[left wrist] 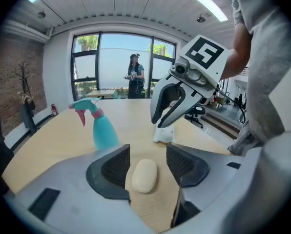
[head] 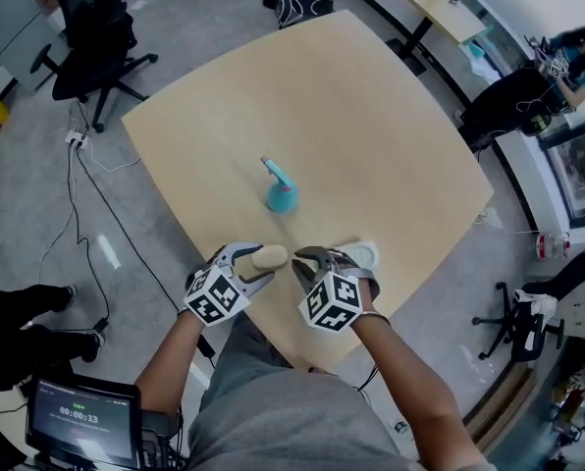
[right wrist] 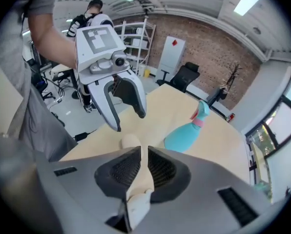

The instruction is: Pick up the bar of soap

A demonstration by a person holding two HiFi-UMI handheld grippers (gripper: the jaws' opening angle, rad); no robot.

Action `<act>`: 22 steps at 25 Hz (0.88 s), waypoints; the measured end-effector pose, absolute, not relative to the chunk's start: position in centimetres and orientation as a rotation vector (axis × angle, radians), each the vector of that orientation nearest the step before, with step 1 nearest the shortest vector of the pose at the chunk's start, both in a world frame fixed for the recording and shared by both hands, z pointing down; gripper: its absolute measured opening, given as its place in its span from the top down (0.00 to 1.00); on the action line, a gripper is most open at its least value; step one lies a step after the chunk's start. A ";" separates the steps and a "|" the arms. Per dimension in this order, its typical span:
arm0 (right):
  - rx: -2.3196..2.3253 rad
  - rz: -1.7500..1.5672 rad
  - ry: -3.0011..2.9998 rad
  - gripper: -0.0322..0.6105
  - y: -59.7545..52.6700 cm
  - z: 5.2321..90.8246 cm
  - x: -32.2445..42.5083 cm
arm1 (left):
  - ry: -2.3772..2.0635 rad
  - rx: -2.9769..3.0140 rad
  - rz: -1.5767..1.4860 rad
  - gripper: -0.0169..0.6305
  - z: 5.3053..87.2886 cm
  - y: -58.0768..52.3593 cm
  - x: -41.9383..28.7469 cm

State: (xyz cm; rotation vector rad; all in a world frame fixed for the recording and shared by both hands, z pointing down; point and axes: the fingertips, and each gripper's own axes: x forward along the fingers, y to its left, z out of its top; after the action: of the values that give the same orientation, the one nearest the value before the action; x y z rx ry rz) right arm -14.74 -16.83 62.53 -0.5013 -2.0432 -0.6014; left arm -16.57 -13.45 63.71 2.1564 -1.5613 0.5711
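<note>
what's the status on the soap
Left gripper open, soap on the table between its jaws, not gripped. Right gripper shut on a white thing. Bottle beyond, not in the way.

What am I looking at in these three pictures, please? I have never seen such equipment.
There is no robot: a person holds a two-jaw gripper in each hand. One picture comes from a camera on the person's head, looking down at a table. The other two come from cameras riding on the grippers. On the table are a teal spray bottle and a pale bar of soap. The left gripper is open, with the soap seen between its jaws, untouched. The right gripper is closed on a small white thing; I cannot tell what it is.
</note>
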 end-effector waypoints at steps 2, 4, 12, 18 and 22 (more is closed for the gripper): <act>-0.458 -0.527 -2.141 0.90 -16.9 60.1 -14.2 | -1.624 2.173 0.536 0.66 61.4 -13.1 -16.2; -0.418 -0.425 -2.250 0.93 -17.0 57.3 -13.5 | -1.699 2.194 0.487 0.78 58.7 -12.8 -15.8; -0.280 -0.144 -2.577 0.94 -18.5 46.1 -7.4 | -2.006 2.118 0.024 0.97 48.0 -10.5 -14.3; -0.199 -0.169 -2.732 0.94 -19.6 40.8 -0.4 | -2.086 2.108 -0.083 0.97 43.9 -8.5 -9.2; -0.170 -0.169 -2.825 0.94 -20.0 37.9 3.9 | -2.140 2.107 -0.092 0.97 42.0 -7.6 -5.5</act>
State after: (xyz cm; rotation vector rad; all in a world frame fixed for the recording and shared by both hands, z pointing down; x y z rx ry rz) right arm 3.88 -20.01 37.95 -0.1705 -2.8250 -0.1694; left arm -5.50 -7.55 41.98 2.1073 -2.1401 -0.0916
